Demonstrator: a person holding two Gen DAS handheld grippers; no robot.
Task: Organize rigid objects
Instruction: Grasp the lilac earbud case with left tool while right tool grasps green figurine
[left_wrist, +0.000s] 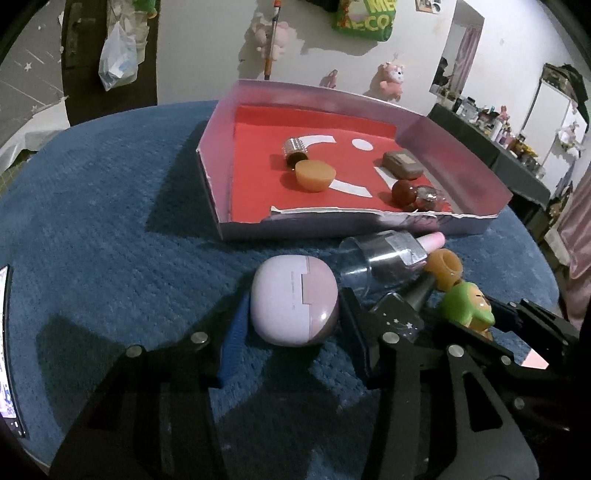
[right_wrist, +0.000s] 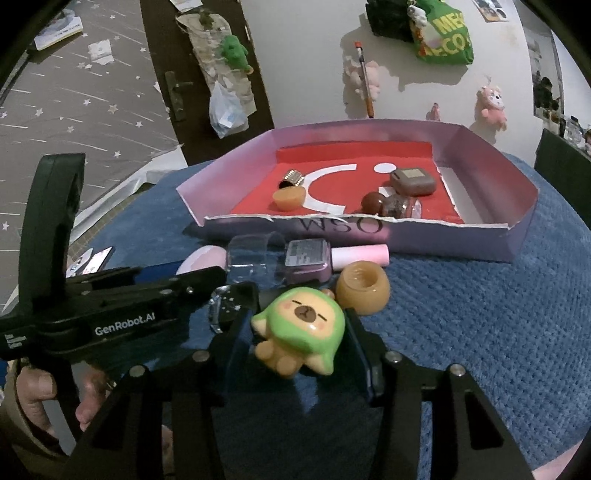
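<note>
Blue textured cloth (left_wrist: 110, 206): spread over the whole work surface; all items below are carried on it.

Shallow pink box (right_wrist: 517, 236): set at the far side of the cloth, lined in red with white cut-out shapes, its near wall torn along the top edge. Held inside: a brown rounded case (right_wrist: 413, 181) at the right, an orange half-dome piece (left_wrist: 316, 175) and a ribbed silver cylinder (left_wrist: 294, 148) at the left, a dark red ball (left_wrist: 403, 192) and a clear glassy piece (left_wrist: 428, 195) against the near wall.

Left gripper (left_wrist: 291, 321): fingers are spread on either side of a lilac earbud case (left_wrist: 295, 302), which lies on the cloth in front of the box; whether the pads are touching the case cannot be told.

Right gripper (right_wrist: 299, 343): fingers are set at both flanks of a green-hooded bear figurine (right_wrist: 301, 328), which lies on its back on the cloth; the gap is filled by the figurine and firm contact cannot be confirmed.

Clear plastic cup (right_wrist: 255, 258): lying on its side just before the box wall.

Nail polish bottle (right_wrist: 314, 258): purple with a pink cap, lying beside the cup.

Orange hollow pot (right_wrist: 364, 291): touching the figurine's far side.

Dark star-printed item (right_wrist: 231, 302): between the two grippers, partly hidden.
</note>
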